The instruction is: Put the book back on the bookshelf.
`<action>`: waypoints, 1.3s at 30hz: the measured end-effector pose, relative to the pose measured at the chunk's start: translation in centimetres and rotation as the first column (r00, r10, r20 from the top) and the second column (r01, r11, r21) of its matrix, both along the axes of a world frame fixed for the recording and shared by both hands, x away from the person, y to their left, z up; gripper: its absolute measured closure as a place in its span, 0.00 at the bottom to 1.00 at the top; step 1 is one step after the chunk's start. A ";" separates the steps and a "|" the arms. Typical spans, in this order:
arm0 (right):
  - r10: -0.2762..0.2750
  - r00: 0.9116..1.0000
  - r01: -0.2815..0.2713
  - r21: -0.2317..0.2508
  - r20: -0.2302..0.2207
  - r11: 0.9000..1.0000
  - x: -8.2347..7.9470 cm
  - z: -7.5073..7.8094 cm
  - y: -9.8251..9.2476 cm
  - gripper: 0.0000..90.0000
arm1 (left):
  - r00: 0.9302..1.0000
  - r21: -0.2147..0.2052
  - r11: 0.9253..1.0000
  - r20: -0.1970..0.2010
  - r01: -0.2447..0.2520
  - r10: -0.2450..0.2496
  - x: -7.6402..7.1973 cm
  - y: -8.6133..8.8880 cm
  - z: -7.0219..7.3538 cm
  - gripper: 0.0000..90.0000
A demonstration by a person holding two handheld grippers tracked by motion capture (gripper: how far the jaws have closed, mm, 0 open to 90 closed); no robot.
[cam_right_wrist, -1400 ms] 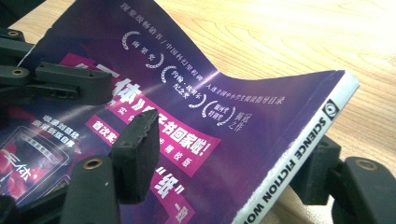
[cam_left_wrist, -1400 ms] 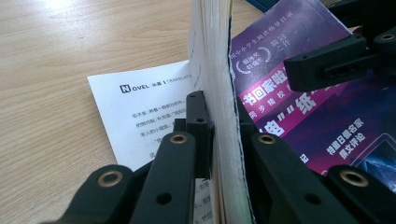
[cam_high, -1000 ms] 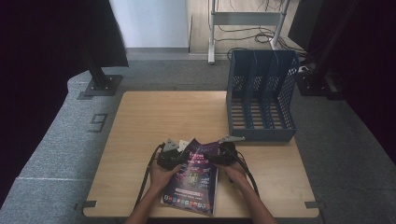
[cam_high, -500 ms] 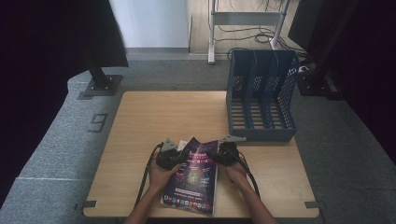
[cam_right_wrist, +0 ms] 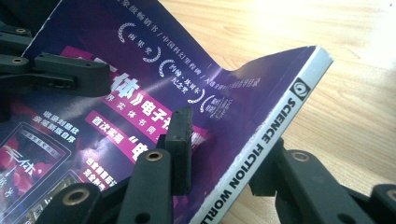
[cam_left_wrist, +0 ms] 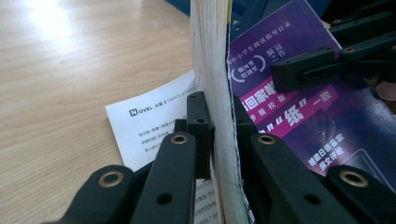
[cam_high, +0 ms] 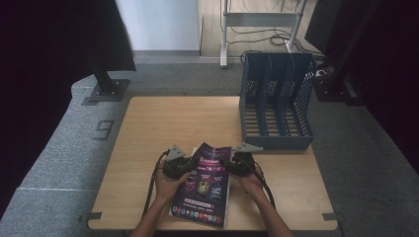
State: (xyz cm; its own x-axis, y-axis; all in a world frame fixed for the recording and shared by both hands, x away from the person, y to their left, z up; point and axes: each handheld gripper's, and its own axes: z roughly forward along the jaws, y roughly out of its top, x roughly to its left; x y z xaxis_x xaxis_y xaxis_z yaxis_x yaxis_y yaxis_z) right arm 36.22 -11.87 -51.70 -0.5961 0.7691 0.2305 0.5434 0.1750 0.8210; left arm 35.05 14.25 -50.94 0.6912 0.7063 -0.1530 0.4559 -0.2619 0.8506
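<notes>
A purple-covered paperback magazine [cam_high: 205,185] is laid on the near middle of the light wooden desk [cam_high: 163,123]. It is flanked by the left tool [cam_high: 187,163] on its left edge and the right tool [cam_high: 228,166] on its right, spine edge. A blue slotted plastic file rack [cam_high: 276,101] is set behind it, at the far right corner. A white printed sheet [cam_left_wrist: 149,123] is tucked under the magazine.

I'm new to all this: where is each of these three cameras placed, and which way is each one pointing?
High view: fixed above the person's side, looking forward and down on the table, file rack and magazine; forearms and both hands show.
Left gripper view: rides the left gripper, looking along its jaws clamping the magazine's page edge.
Right gripper view: rides the right gripper, looking along its jaws around the spine edge.
Shared: both gripper views show the purple cover and the opposite gripper.
</notes>
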 end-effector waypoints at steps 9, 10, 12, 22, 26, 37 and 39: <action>0.012 0.997 -0.013 0.010 0.075 1.000 -0.9 1.5 -0.2 0.74 | 0.999 -0.034 0.999 0.043 0.003 -0.001 -0.6 0.3 1.2 0.94; 0.013 0.996 -0.014 0.013 0.086 1.000 -1.0 1.7 -0.3 0.75 | 0.999 -0.037 0.999 0.051 0.003 -0.001 -0.7 0.4 1.4 0.94; 0.015 0.994 -0.017 0.017 0.105 1.000 -1.2 2.0 -0.4 0.75 | 0.998 -0.041 0.999 0.067 0.005 -0.002 -0.9 0.3 1.7 0.94; 0.029 0.983 -0.036 0.035 0.184 0.999 -2.2 3.5 -0.8 0.76 | 0.992 -0.070 0.997 0.125 0.021 -0.012 -1.7 0.5 3.2 0.95; 0.031 0.979 -0.040 0.041 0.203 0.998 -2.5 4.0 -0.9 0.76 | 0.990 -0.078 0.997 0.137 0.026 -0.015 -2.0 0.6 3.6 0.95; 0.048 0.959 -0.061 0.038 0.280 0.997 -3.6 5.5 -1.0 0.78 | 0.986 -0.093 0.995 0.168 0.039 -0.023 -2.4 1.0 4.6 0.95; 0.060 0.950 -0.075 0.035 0.307 0.997 -4.0 6.1 -0.9 0.79 | 0.985 -0.101 0.994 0.171 0.038 -0.020 -2.4 1.2 4.8 0.95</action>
